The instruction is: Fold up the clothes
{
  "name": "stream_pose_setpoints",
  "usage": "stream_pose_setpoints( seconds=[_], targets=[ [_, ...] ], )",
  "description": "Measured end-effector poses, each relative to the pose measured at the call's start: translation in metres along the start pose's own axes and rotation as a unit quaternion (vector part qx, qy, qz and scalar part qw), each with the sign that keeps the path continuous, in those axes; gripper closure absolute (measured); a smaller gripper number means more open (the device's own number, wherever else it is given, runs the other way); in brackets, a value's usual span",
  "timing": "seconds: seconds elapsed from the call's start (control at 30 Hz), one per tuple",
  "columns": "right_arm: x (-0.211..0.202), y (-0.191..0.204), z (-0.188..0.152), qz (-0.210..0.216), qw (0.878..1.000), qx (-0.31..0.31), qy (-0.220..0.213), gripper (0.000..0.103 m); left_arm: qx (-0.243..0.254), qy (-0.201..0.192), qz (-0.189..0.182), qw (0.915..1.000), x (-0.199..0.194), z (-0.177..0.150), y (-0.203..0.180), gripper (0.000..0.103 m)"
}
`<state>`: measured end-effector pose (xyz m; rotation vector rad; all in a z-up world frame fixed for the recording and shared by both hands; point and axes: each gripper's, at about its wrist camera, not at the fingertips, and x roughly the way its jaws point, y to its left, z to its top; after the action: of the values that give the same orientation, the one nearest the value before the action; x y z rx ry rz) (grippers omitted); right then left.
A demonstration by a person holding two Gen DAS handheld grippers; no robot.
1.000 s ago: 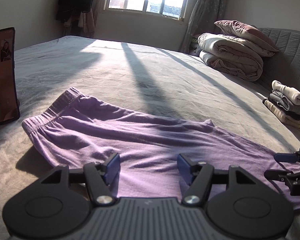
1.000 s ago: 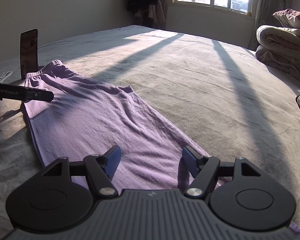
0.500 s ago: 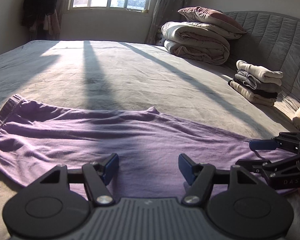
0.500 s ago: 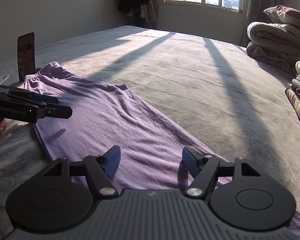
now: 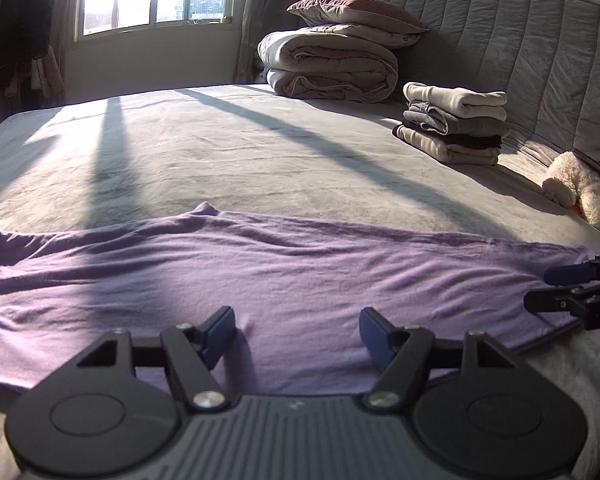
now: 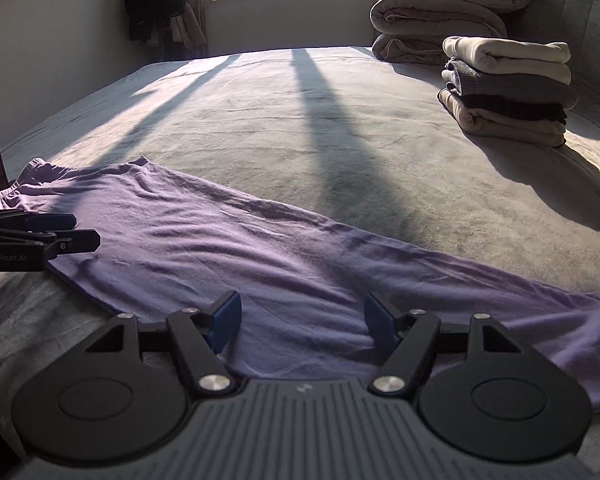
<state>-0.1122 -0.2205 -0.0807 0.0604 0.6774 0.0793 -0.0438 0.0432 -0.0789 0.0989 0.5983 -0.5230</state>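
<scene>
A pair of purple trousers is laid flat along the near edge of the bed. The left claw is held released above the trousers, its jaws just widened, nothing between them. The right claw is likewise released over the trousers. A stack of folded clothes is seen beyond the trousers, by the headboard.

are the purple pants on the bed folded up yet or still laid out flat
Laid out flat, not yet folded up. The purple pants stretch full length across the bed, waistband at one end, cuffs at the other, wrinkled, with no crosswise fold.
</scene>
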Motion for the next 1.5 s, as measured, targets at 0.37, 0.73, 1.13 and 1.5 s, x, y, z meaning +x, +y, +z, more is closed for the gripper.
stream_pose_setpoints(
  seconds=[0.37, 0.73, 1.13, 1.5],
  targets=[
    [-0.053, -0.046, -0.033, -0.057, 0.996, 0.072, -0.017, 0.031, 0.101, 0.006, -0.102, 0.9896, -0.002, -0.012, -0.083, 0.033],
    [-0.078, -0.081, -0.054, -0.112, 0.979, 0.161, -0.057, 0.031, 0.128, 0.004, -0.149, 0.9806, -0.001, -0.014, -0.118, 0.032],
    [-0.080, -0.116, -0.060, -0.153, 0.954, 0.243, -0.090, 0.033, 0.126, -0.003, -0.201, 0.9716, 0.008, -0.013, -0.142, 0.044],
    [-0.077, -0.115, -0.066, -0.264, 0.937, 0.207, -0.098, 0.102, 0.121, 0.003, -0.225, 0.9668, 0.009, -0.011, -0.143, 0.051]
  ],
)
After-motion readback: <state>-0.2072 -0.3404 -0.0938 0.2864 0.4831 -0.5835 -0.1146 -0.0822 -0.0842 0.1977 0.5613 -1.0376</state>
